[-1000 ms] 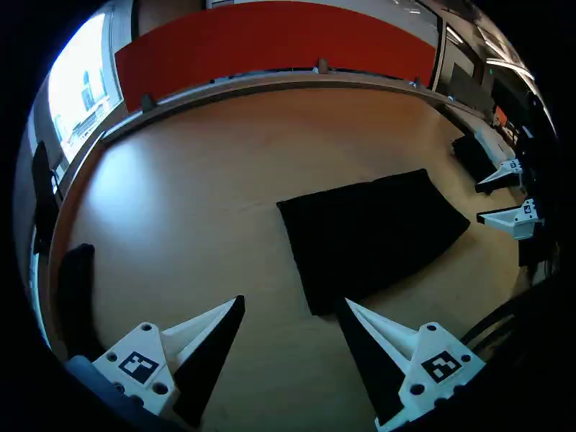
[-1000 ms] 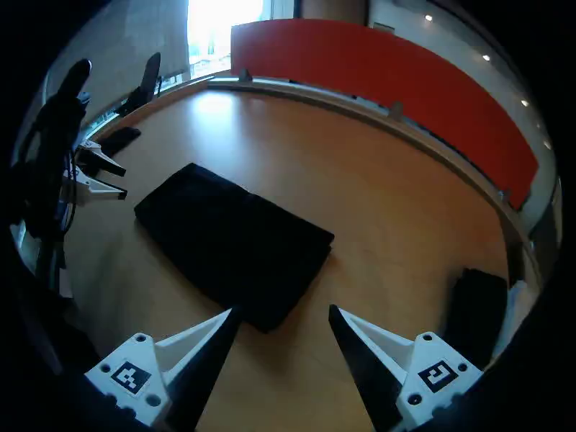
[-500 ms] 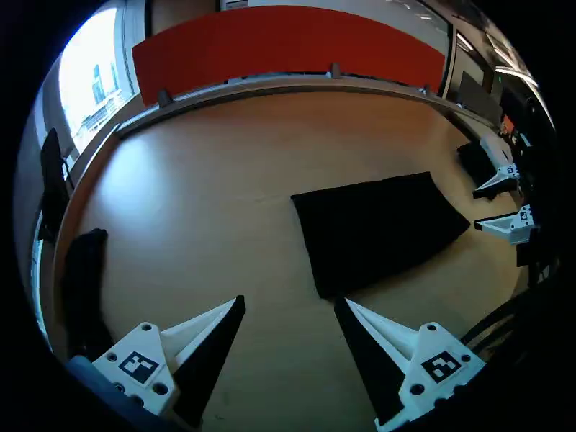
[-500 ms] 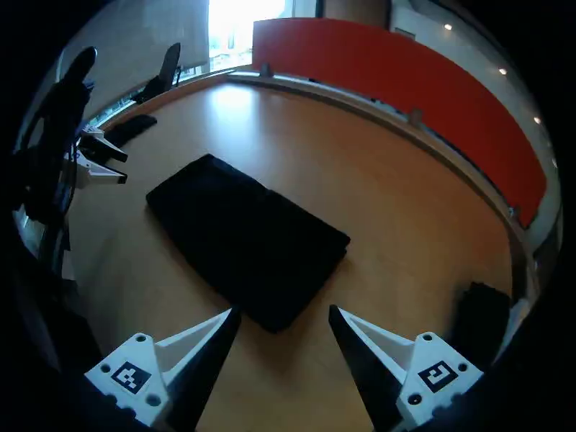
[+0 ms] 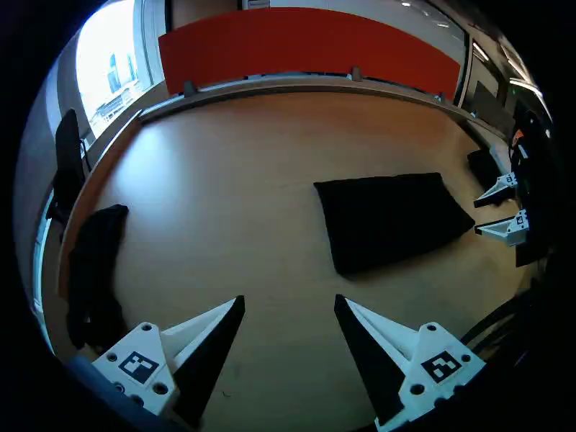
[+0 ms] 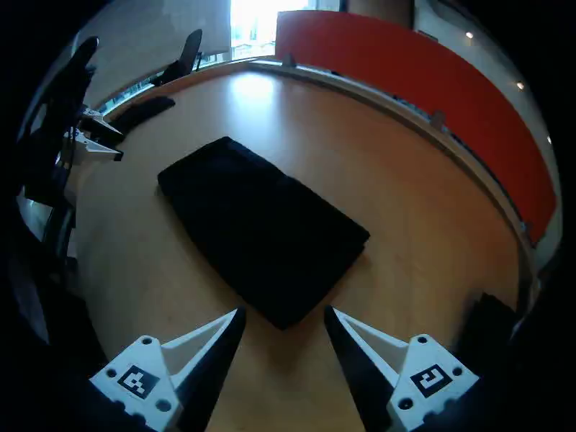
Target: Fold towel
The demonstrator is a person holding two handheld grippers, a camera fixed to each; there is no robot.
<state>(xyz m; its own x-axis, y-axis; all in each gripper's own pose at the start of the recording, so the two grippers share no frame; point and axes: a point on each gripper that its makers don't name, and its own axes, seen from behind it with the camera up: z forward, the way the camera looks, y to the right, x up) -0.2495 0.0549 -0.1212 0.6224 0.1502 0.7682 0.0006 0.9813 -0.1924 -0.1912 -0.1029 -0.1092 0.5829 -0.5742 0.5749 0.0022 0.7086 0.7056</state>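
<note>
— Where is the towel?
— The black towel (image 5: 389, 219) lies flat on the wooden tabletop (image 5: 216, 187).
— And the claws?
— The left claw (image 5: 288, 299) hangs spread wide, apart from the towel's near corner. The right claw (image 6: 284, 311) gapes wide too, just beside its near edge. A red partition (image 5: 309, 43) lines the far side.
</note>
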